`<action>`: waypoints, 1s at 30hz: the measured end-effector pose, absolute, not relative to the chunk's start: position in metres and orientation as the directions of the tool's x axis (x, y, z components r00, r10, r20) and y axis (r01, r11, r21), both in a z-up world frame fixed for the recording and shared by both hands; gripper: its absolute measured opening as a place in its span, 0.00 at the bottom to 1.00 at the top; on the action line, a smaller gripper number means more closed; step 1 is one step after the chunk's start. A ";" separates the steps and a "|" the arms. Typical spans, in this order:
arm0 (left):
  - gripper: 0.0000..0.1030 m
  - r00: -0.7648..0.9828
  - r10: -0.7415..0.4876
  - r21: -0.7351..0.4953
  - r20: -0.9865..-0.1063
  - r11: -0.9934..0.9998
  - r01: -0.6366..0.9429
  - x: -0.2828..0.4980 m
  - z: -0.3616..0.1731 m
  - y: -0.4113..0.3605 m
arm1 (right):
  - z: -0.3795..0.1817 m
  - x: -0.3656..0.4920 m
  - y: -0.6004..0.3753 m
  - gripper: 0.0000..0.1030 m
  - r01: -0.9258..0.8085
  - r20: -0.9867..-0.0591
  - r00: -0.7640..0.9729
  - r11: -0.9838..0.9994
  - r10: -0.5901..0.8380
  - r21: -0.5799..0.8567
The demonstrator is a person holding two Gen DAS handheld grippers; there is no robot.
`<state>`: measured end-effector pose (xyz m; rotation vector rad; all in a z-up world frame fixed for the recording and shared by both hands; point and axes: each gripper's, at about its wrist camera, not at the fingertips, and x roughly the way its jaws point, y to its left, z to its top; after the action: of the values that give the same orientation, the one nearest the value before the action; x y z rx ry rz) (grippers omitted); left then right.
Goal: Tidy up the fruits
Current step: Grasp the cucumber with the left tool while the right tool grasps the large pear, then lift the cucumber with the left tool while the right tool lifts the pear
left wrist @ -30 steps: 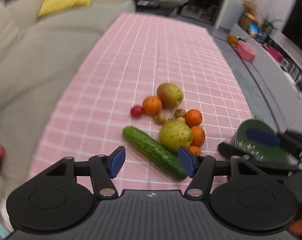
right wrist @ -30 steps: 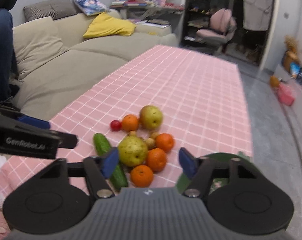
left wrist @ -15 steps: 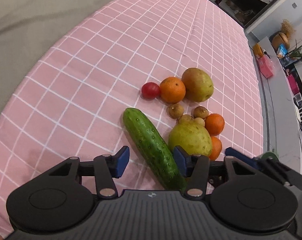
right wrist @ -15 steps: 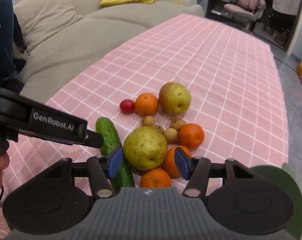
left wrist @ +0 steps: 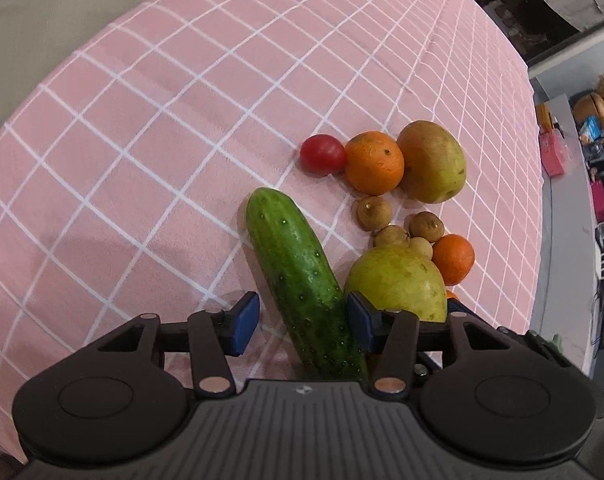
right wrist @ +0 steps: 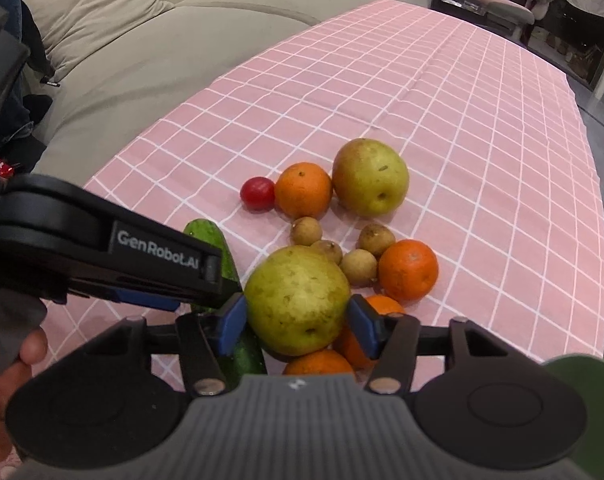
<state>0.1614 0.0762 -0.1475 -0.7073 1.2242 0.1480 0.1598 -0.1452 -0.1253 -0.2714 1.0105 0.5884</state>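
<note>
A green cucumber (left wrist: 302, 280) lies on the pink checked tablecloth (left wrist: 162, 120) between the blue pads of my left gripper (left wrist: 303, 322), which is open around its near half. My right gripper (right wrist: 298, 322) is open around a large yellow-green pear (right wrist: 298, 298). Beyond lie a second pear (right wrist: 369, 176), oranges (right wrist: 303, 194) (right wrist: 407, 268), a red tomato (right wrist: 257, 193) and several small brown fruits (right wrist: 357, 266). Two more oranges (right wrist: 319, 362) sit partly hidden under the right gripper. The cucumber (right wrist: 212, 236) is mostly hidden behind the left gripper in the right wrist view.
A dark green plate (right wrist: 581, 372) sits at the near right table corner. A beige sofa (right wrist: 142, 40) runs along the table's left side. The left gripper's body (right wrist: 102, 248) crosses close to the right gripper's left finger.
Both grippers have moved forward and down. The cucumber now sits between the left pads and the large pear between the right pads.
</note>
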 end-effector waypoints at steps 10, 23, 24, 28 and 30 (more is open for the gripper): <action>0.42 0.373 -0.250 -0.397 -0.894 0.827 -0.398 0.159 -0.137 0.073 | -0.125 0.159 -0.144 0.54 -0.568 -0.853 0.398 0.821 0.337 0.059; 0.36 0.273 -0.247 -0.346 -0.930 0.839 -0.420 0.150 -0.132 0.108 | -0.123 0.141 -0.133 0.51 -0.547 -0.862 0.313 0.817 0.399 0.180; 0.36 0.274 -0.229 -0.330 -0.934 0.849 -0.413 0.150 -0.131 0.106 | -0.123 0.141 -0.134 0.51 -0.549 -0.865 0.307 0.816 0.397 0.180; 0.41 0.283 -0.230 -0.337 -0.931 0.841 -0.423 0.150 -0.135 0.106 | -0.123 0.138 -0.133 0.52 -0.575 -0.877 0.295 0.804 0.379 0.154; 0.50 0.286 -0.239 -0.351 -0.928 0.818 -0.455 0.148 -0.140 0.110 | -0.123 0.138 -0.130 0.56 -0.591 -0.880 0.301 0.796 0.368 0.131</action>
<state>0.1484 0.1104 -0.1396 -0.6400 1.2975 0.1586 0.1379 -0.1303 -0.1229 -0.2346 1.0938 0.6435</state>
